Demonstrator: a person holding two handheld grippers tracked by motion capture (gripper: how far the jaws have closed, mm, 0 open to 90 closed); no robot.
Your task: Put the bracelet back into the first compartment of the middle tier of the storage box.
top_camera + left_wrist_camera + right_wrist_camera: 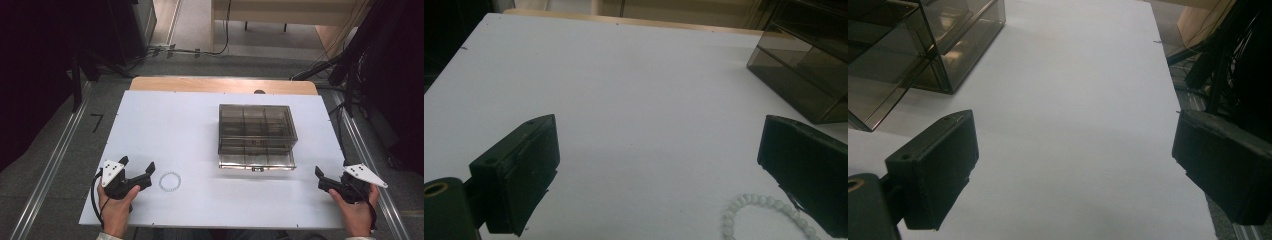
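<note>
A white bead bracelet lies flat on the white table, near its front left. My left gripper rests just left of the bracelet, jaws wide open and holding nothing. In the left gripper view the bracelet lies by the right jaw, touching neither jaw, and the left gripper spans bare table. A smoky see-through box with compartments stands right of the table's middle. My right gripper sits at the front right corner, open and empty. In the right gripper view it faces bare table.
The box shows at the far right of the left gripper view and at the upper left of the right gripper view. The table's right edge runs close by the right jaw, with dark stands and cables beyond.
</note>
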